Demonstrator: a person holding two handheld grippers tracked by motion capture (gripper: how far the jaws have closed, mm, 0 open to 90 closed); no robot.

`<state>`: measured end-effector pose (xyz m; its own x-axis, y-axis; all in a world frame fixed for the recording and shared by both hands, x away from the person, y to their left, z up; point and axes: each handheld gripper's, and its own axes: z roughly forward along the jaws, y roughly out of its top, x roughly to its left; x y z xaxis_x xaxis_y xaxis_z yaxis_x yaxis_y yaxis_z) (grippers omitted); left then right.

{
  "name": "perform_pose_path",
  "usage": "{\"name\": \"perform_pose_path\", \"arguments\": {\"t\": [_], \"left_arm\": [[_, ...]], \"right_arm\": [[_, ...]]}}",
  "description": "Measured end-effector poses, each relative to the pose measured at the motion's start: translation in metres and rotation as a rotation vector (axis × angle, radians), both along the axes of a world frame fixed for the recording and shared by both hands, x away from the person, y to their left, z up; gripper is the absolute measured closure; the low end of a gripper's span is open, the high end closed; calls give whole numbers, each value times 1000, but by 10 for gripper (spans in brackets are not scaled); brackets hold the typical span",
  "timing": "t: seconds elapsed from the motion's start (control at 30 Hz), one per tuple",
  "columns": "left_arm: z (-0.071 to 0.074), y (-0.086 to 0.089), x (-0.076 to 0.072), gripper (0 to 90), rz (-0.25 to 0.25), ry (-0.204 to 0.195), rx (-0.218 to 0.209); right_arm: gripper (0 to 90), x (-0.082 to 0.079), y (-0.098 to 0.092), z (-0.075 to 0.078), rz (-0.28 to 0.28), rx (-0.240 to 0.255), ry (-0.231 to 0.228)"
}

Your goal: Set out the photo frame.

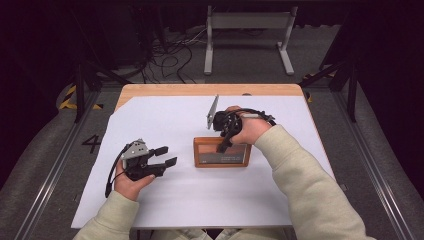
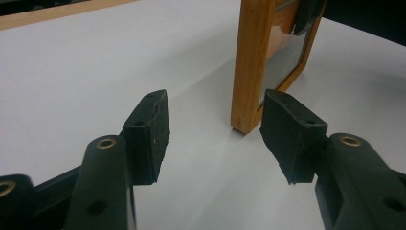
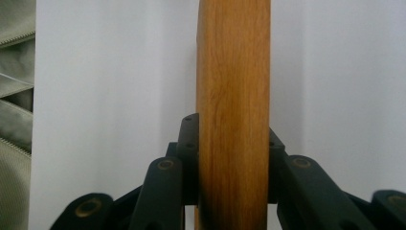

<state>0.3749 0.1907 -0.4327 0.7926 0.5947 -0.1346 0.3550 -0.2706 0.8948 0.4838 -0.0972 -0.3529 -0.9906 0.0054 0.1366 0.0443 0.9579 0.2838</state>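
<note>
A wooden picture frame (image 1: 222, 159) with a dark pane stands on its long edge on the white sheet (image 1: 165, 120), right of centre. My right gripper (image 1: 223, 141) comes down from above and is shut on the frame's top rail (image 3: 233, 86), one black pad on each side of the wood. My left gripper (image 1: 166, 155) rests to the left of the frame with its jaws open and nothing between them. In the left gripper view the frame's near end (image 2: 249, 62) stands just beyond the left gripper (image 2: 215, 139), its lower corner on the sheet.
The white sheet covers most of a wooden table (image 1: 210, 90), with bare sheet ahead and to the left. A pale sleeve (image 3: 14, 96) lies beside the frame. Beyond the table, a grey metal stand (image 1: 247, 35) and cables (image 1: 170, 55) sit on the floor.
</note>
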Motion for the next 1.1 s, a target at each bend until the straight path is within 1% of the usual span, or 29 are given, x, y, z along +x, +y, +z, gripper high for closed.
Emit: {"name": "perform_pose_path", "arguments": {"t": [0.07, 0.23, 0.27, 0.3, 0.37, 0.4, 0.47, 0.5, 0.53, 0.57, 0.6, 0.63, 0.7, 0.73, 0.77, 0.8, 0.87, 0.93, 0.97, 1.0, 1.03, 1.07, 1.1], "left_arm": [[0, 0, 0, 434, 0, 0, 0], [0, 0, 0, 434, -2, 0, 0], [0, 0, 0, 434, -1, 0, 0], [0, 0, 0, 434, 0, -1, 0], [0, -1, -1, 434, 2, 0, 0], [0, -1, -1, 434, 0, -1, 1], [0, -1, 0, 434, -1, -1, 3], [0, -1, -1, 434, 0, -2, 4], [0, -1, -1, 435, 0, -2, 4], [0, -1, -1, 437, 2, -2, 3], [0, -1, -1, 437, 2, -2, 3], [0, -1, 0, 438, -1, -1, 4], [0, -1, 0, 438, -2, -5, 4], [0, -1, 0, 437, -2, -5, 4], [0, -1, 0, 438, -2, -5, 5], [0, -1, 0, 437, -2, 6, 3], [0, -2, 0, 436, 1, 12, 8], [0, -3, 0, 431, 3, 13, 18], [0, -3, 0, 429, 3, 13, 18], [1, -3, -1, 425, 8, 16, 15], [1, -3, -2, 421, 7, 13, 16], [1, -3, -2, 416, 7, 13, 16], [2, -4, -2, 412, 10, 15, 11]], "right_arm": [[712, 1, 0, -1, -1, 9, 5], [712, 4, -2, -2, -11, 17, -4], [712, 5, -2, -2, -20, 24, -5], [696, 7, -4, -2, -51, 32, -12], [686, 8, -5, -2, -61, 41, -17], [669, 9, -6, -1, -75, 49, -22], [580, 10, -7, -1, -96, 49, -52], [533, 11, -8, -1, -117, 58, -62], [517, 11, -8, -1, -123, 61, -64], [459, 12, -9, -1, -150, 65, -77], [459, 12, -9, -1, -150, 65, -77], [384, 12, -10, 1, -184, 74, -101], [339, 11, -11, 3, -208, 87, -111], [339, 11, -11, 3, -208, 87, -111], [324, 10, -14, 5, -221, 108, -121], [333, 8, -16, 6, -226, 119, -129], [320, 5, -21, 10, -244, 152, -146], [297, 1, -27, 15, -261, 178, -167], [297, 1, -27, 15, -261, 178, -167], [268, -3, -35, 20, -289, 204, -186], [260, -6, -40, 22, -312, 210, -191], [260, -6, -40, 22, -312, 210, -191], [230, -12, -48, 27, -335, 232, -215]]}}
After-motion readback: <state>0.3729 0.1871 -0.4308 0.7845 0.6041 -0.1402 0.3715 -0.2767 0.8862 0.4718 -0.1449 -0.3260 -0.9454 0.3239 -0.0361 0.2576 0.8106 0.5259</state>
